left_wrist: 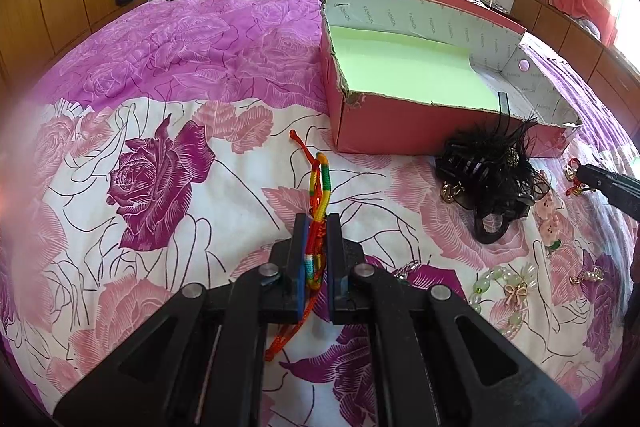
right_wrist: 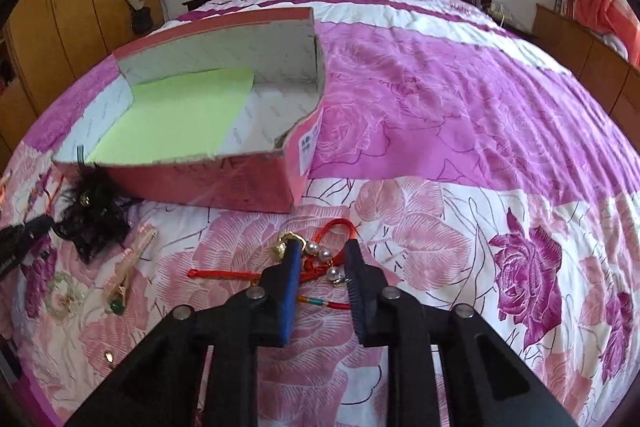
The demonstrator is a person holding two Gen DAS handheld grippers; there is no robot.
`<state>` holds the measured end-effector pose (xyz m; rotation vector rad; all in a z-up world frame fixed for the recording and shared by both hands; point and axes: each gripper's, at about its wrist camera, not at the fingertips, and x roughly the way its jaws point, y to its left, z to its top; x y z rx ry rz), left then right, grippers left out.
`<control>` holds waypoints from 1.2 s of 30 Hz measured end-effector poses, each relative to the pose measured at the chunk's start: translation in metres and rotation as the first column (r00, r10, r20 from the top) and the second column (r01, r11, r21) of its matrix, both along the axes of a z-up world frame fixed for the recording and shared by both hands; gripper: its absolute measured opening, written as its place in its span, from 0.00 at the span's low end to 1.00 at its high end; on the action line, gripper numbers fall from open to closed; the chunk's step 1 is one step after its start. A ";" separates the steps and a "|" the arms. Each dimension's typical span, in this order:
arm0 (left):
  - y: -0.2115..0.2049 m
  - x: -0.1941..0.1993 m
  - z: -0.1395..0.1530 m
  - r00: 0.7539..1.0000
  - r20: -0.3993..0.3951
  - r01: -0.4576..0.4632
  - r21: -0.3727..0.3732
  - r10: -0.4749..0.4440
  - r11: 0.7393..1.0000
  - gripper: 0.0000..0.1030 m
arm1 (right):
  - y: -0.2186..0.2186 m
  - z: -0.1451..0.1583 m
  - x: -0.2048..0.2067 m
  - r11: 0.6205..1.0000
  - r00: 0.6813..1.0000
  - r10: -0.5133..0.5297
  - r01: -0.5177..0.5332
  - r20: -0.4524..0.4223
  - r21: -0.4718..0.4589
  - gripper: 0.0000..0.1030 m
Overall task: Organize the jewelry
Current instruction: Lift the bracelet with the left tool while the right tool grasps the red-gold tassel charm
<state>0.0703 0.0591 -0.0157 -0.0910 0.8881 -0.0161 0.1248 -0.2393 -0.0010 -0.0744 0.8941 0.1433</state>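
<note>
My left gripper (left_wrist: pixel 318 223) is shut on a rainbow braided cord bracelet (left_wrist: pixel 320 187), held above the floral bedspread, its ends sticking out ahead and hanging below. The open pink shoebox (left_wrist: pixel 384 131) with a green paper lining sits ahead to the right; it also shows in the right wrist view (right_wrist: pixel 224 183). My right gripper (right_wrist: pixel 322 247) is open, its jaws either side of a red cord bracelet with pearls and a gold charm (right_wrist: pixel 324 253) lying on the bed in front of the box.
A black feathered hair clip (left_wrist: pixel 488 175) lies by the box's near corner. A green bead bracelet (left_wrist: pixel 496 287), a bow earring, pink charms and small gold pieces lie to the right. A gold hair pin (right_wrist: pixel 132 259) lies left of the right gripper. Wardrobe left, headboard behind.
</note>
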 end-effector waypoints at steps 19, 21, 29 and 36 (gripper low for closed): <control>-0.003 -0.024 0.039 0.993 0.111 0.053 -0.060 -0.046 0.997 0.00 | -0.004 0.061 -0.049 0.993 0.985 -0.002 -0.018 0.171 0.113 0.07; -0.003 -0.026 0.045 0.991 0.128 0.059 -0.069 -0.050 0.996 0.00 | -0.002 0.068 -0.054 0.992 0.981 0.002 -0.026 0.193 0.121 0.07; -0.012 -0.024 0.071 0.976 0.203 0.082 -0.040 -0.072 0.996 0.00 | 0.006 0.094 -0.063 0.986 0.957 0.009 -0.057 0.288 0.159 0.07; -0.019 -0.010 0.088 0.963 0.252 0.100 -0.012 -0.094 0.995 0.00 | 0.012 0.111 -0.053 0.978 0.941 -0.007 -0.064 0.339 0.198 0.07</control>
